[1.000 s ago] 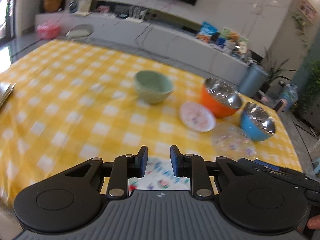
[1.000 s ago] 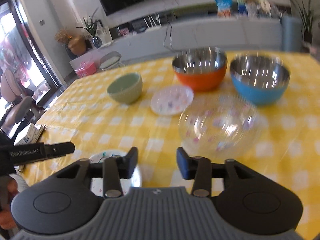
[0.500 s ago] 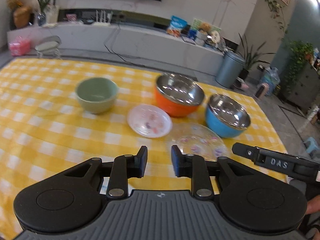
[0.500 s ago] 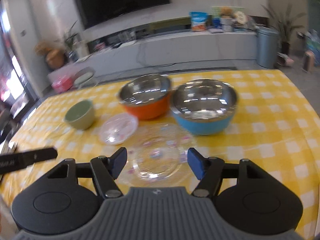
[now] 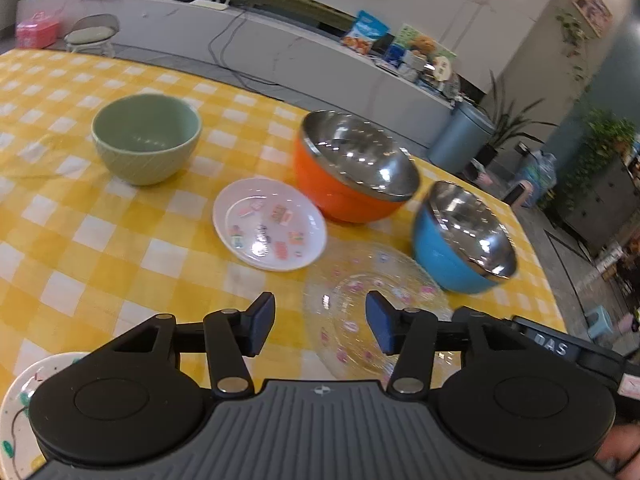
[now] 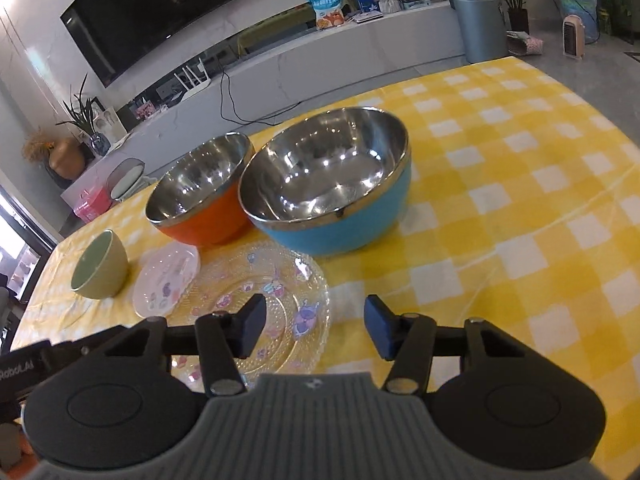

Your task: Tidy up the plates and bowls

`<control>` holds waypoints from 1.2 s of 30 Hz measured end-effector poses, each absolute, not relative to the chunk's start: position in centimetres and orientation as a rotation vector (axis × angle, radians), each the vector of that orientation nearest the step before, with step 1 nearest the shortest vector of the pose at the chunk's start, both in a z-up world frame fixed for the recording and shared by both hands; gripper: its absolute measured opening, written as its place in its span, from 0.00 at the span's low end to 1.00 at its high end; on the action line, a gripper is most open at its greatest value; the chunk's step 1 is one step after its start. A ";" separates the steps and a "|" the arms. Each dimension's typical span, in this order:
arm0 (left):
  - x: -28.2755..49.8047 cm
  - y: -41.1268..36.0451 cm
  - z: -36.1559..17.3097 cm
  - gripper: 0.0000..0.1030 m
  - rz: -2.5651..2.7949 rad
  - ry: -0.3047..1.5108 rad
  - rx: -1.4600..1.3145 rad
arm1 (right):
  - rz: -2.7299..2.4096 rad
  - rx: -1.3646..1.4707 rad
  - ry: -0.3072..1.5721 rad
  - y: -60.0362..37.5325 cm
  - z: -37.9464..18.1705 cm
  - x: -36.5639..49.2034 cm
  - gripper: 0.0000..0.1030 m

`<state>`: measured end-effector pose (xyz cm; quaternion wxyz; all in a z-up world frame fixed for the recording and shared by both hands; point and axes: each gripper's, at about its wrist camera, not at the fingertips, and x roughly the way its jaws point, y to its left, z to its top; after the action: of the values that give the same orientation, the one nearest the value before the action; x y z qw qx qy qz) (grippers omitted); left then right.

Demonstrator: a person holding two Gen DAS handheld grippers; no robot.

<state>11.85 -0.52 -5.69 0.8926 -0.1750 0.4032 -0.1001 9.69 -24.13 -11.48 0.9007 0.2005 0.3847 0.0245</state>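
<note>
Left gripper [image 5: 320, 326]: jaws wide apart, gripping nothing; hovers over near edge of clear glass plate [image 5: 372, 300].
Right gripper [image 6: 314, 326]: jaws spread too, nothing btwn them; poised above the glass plate's right rim [image 6: 256, 296].
Glass plate: flat on yellow checked tablecloth [image 5: 100, 240], cartoon prints, just in front of blue bowl [image 6: 326, 184].
Blue bowl: steel-lined, upright, touching or nearly touching orange bowl [image 6: 200, 192].
Small white plate [image 5: 269, 229]: sticker pattern, just beside orange bowl & glass plate.
Green bowl [image 5: 146, 138]: upright, apart to the left.
Another patterned plate [image 5: 18, 404]: under left gripper body, mostly hidden.
</note>
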 end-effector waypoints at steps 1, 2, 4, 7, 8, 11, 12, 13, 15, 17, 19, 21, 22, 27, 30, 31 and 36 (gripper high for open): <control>12.1 -0.4 -6.1 0.60 -0.202 0.843 -0.375 | 0.052 0.415 0.794 -24.1 -11.5 9.7 0.53; 12.2 -0.4 -6.4 0.60 -0.202 0.850 -0.384 | 0.053 0.418 0.793 -24.2 -11.7 9.8 0.53; 12.4 -0.4 -6.9 0.60 -0.198 0.858 -0.398 | 0.046 0.437 0.800 -24.5 -12.2 10.1 0.49; 12.6 -0.7 -7.4 0.60 -0.196 0.861 -0.404 | 0.043 0.483 0.812 -25.1 -12.7 10.2 0.44; 12.6 -0.7 -7.6 0.60 -0.196 0.863 -0.408 | 0.041 0.497 0.814 -25.4 -12.9 10.3 0.44; 12.7 -0.8 -7.8 0.60 -0.203 0.870 -0.417 | 0.037 0.510 0.821 -25.6 -13.2 10.3 0.43; 12.7 -0.9 -7.9 0.60 -0.204 0.872 -0.416 | 0.039 0.511 0.821 -25.6 -13.2 10.4 0.43; 12.8 -0.8 -8.0 0.60 -0.204 0.872 -0.414 | 0.041 0.511 0.820 -25.6 -13.3 10.5 0.43; 12.9 -0.8 -8.1 0.60 -0.197 0.875 -0.413 | 0.046 0.508 0.821 -25.5 -13.3 10.5 0.42; 13.1 -0.9 -8.3 0.59 -0.197 0.876 -0.419 | 0.047 0.498 0.817 -25.3 -13.3 10.5 0.40; 13.2 -1.0 -8.4 0.59 -0.199 0.868 -0.418 | 0.047 0.492 0.815 -25.3 -13.3 10.5 0.37; 13.1 -1.2 -8.5 0.59 -0.202 0.864 -0.413 | 0.057 0.497 0.816 -25.2 -13.5 10.6 0.33; 13.2 -1.2 -8.5 0.59 -0.206 0.864 -0.414 | 0.062 0.500 0.817 -25.2 -13.5 10.6 0.31; 13.4 -1.5 -8.5 0.50 -0.219 0.866 -0.414 | 0.087 0.505 0.823 -24.9 -13.7 10.6 0.22; 13.4 -1.6 -8.6 0.40 -0.226 0.871 -0.416 | 0.095 0.510 0.826 -24.8 -13.8 10.7 0.18; 13.4 -1.6 -8.6 0.34 -0.224 0.868 -0.413 | 0.094 0.512 0.826 -24.7 -13.8 10.7 0.17; 13.3 -1.9 -8.7 0.24 -0.221 0.872 -0.399 | 0.082 0.504 0.827 -24.7 -13.8 10.7 0.12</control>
<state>13.34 -1.92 -8.66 0.8814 -0.1917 0.4185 -0.1063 10.71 -24.70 -13.80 0.8843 0.2420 0.3972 0.0394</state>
